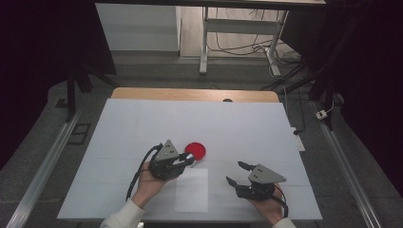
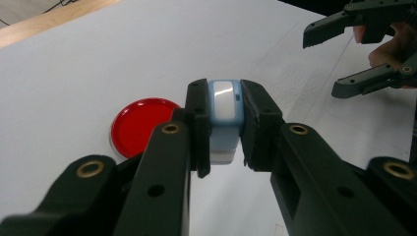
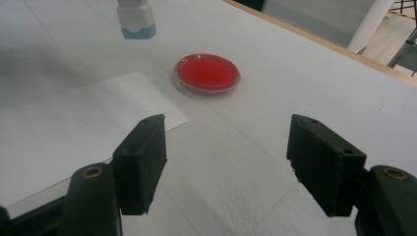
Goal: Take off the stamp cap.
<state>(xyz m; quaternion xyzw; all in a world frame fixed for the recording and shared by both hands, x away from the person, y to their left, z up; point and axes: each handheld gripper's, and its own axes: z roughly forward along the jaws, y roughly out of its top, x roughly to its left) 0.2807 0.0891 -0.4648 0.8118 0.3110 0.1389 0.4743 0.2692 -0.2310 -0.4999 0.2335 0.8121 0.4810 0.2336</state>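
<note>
On the white table [image 1: 142,123], your left gripper [image 2: 223,128] is pinching a small blue-and-white plastic stamp [image 2: 224,105] above the round red ink pad [image 2: 140,125]. Your right gripper [image 3: 226,157] is hovering spread, empty. Next, judged: pressing onto the white paper sheet [image 1: 192,190].

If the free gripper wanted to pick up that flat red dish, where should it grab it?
Probably by the rim, from straight above. The red dish lies flat and low on the white table, so its sides give little to pinch from a level approach. The right gripper stands open and could straddle opposite edges of the round rim, if its jaws span it.
</note>
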